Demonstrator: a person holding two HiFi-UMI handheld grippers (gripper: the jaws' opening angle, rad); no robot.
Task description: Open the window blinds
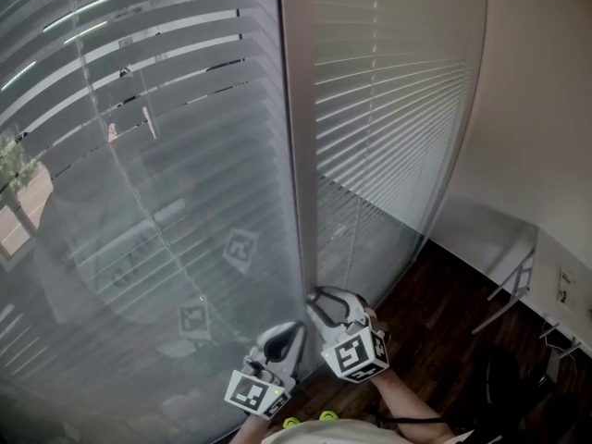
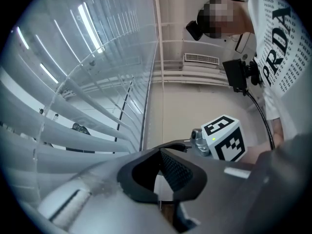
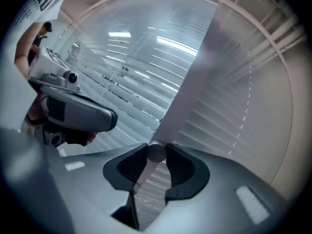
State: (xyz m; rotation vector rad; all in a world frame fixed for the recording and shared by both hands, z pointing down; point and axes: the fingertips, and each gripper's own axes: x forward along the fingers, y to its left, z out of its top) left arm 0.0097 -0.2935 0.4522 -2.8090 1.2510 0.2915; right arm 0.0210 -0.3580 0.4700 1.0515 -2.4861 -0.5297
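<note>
Head view: a glazed wall rises from a dark wood floor, and a plain white wall at right carries a socket. Blinds hang behind the glass on both sides of a pale upright mullion. Their slats run level, with the long axis across each pane. Left of the mullion the slats are tilted partly open — a tree and pavement show between them — while those on the right lie nearly flat and closed. The right gripper meets the mullion low down. Right gripper view: its two pads press on a small round knob set against the mullion. The left gripper sits just beside the right one, its jaws slightly apart with nothing between them. Left gripper view: a white shirt bears large black letters reading "PRDA" as far as they show, over rows of print too small to read.
</note>
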